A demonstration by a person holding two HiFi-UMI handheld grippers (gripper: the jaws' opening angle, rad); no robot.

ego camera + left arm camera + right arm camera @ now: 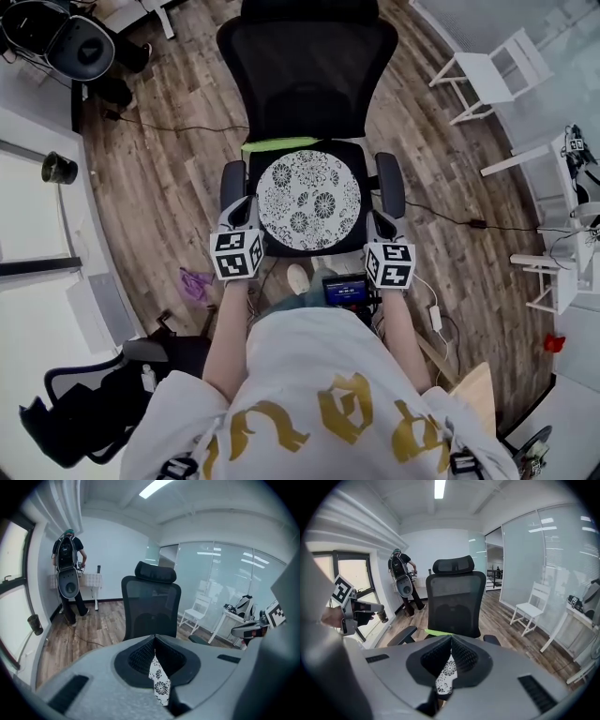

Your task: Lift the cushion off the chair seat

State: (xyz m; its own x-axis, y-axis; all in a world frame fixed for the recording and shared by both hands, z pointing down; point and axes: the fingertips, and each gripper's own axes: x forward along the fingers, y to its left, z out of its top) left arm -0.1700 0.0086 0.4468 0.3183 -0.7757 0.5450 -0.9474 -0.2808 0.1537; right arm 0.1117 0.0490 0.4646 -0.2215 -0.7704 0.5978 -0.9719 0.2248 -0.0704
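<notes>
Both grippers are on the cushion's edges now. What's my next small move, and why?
Probably lift both together, keeping them level. The left gripper and right gripper are each shut on opposite edges of the floral cushion, which sits over the chair seat. An even lift should keep it from slipping.

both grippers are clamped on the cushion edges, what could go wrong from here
Slip: the left gripper and right gripper each pinch only a thin bit at the edge of the cushion, so the fabric may pull free on lifting.
Snag: the armrests sit right beside both grippers and could catch them.
</notes>
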